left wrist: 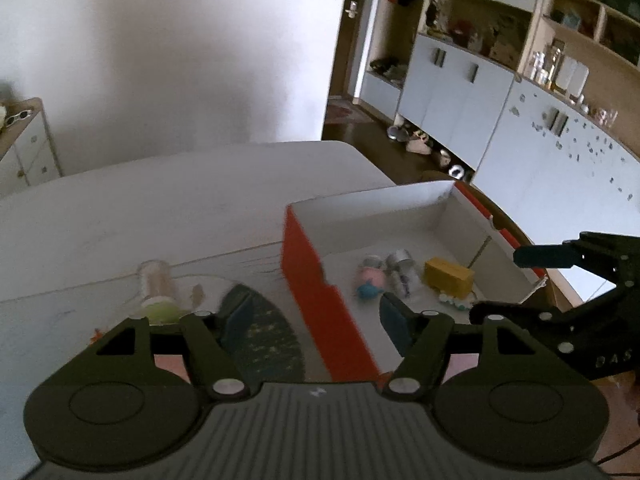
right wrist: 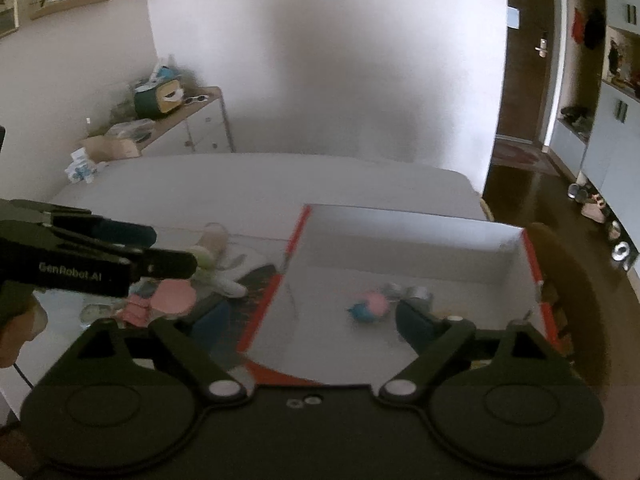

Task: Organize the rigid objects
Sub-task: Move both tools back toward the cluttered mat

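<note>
Both your grippers are spread wide and carry nothing: the left gripper (left wrist: 316, 316) straddles the red near wall of the box (left wrist: 308, 280), and the right gripper (right wrist: 312, 320) hovers over the box's left edge. Already in the box lie a pink-and-blue toy (left wrist: 370, 278), a small silver can (left wrist: 400, 262) and a yellow block (left wrist: 448, 276). Still out on the table (left wrist: 160, 208), left of the box, are a clear jar with a green lid (left wrist: 156, 288), lying on its side, and a dark patterned oval piece (left wrist: 260, 336). The jar looks like your next pick: swing the left gripper leftwards, come down across its body rather than the lid, and close gently so it cannot roll away.
</note>
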`<state>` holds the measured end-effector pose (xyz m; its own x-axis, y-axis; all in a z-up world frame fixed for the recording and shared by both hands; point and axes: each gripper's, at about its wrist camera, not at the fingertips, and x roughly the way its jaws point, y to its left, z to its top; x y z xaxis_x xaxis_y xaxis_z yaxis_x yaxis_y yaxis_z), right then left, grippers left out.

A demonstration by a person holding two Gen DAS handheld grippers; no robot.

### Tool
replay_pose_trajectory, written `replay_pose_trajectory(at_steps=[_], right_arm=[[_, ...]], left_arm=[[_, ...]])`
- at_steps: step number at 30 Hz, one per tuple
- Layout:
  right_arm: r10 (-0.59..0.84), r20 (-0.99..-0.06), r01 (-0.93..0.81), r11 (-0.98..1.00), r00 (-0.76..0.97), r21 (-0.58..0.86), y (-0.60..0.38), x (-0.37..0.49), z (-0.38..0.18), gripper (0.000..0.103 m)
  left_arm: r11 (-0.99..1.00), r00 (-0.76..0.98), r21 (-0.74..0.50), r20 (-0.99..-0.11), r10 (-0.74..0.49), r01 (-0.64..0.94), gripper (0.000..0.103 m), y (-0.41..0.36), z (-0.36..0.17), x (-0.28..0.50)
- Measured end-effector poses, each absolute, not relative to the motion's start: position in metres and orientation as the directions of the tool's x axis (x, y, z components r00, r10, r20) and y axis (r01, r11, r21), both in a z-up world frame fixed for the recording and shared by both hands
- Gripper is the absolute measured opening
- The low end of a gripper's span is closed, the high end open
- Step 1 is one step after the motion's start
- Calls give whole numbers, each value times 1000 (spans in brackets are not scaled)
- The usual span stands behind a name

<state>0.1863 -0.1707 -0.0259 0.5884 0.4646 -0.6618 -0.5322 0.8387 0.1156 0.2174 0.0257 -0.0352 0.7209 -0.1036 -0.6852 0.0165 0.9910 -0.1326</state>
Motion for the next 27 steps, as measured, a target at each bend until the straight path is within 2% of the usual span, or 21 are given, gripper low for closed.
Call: replay_pose_trajectory(at_steps=[11,17,27], right_arm=[[521,-626,-552,817,581,168,-117,161,-27,102],[540,-614,-561,807,576,184,-86,152,-31,102],[519,-655,-545,817,550,190,-38,152,-49,102]], left_arm=[[989,755,-144,-651,-74,-26,82,92,-38,173],[991,755,-124,-655,-41,-54,83,126,-49,154],[989,732,-128,-681,-35,-71,83,189,-80,125]])
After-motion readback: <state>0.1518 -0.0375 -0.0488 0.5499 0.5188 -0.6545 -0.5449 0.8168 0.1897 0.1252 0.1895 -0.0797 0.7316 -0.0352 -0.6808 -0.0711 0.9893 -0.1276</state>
